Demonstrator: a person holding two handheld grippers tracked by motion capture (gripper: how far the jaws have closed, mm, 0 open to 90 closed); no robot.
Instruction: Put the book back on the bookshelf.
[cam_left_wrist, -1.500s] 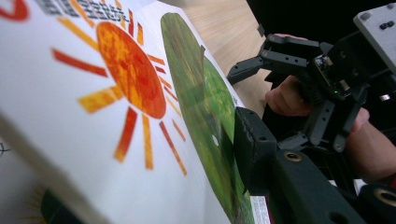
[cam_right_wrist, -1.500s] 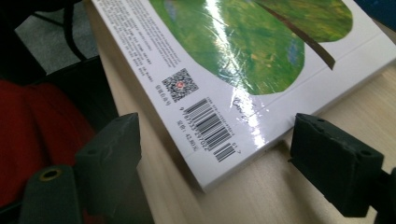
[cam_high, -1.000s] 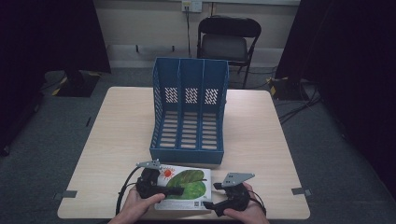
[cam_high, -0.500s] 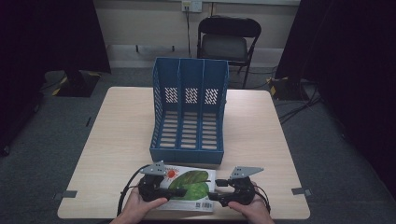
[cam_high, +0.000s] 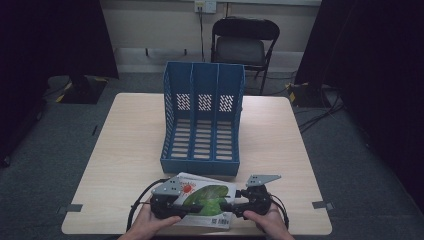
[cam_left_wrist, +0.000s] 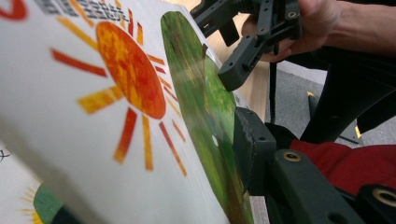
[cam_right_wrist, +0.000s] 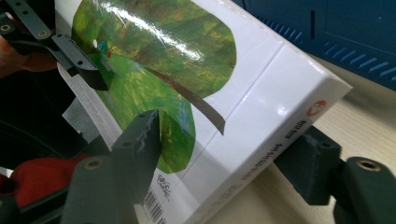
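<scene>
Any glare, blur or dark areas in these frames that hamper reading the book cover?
Right gripper view: white glare streaks cross the book's green leaf. Left gripper view: the near cover is soft and out of focus. High view: the room's sides are dark, the table evenly lit.

Both hands sit at the counter's near edge; left gripper (cam_high: 186, 212) clamped tight, right gripper (cam_high: 227, 205) with jaws just closing, facing each other.

Each hand carries a black plastic gripper: the left gripper (cam_high: 186, 209) and right gripper (cam_high: 231, 206) have blocky jaws studded with brass-ringed screw holes. A grey three-cornered plate tops each, and black cables loop behind. Red clothing shows behind the jaws.
</scene>
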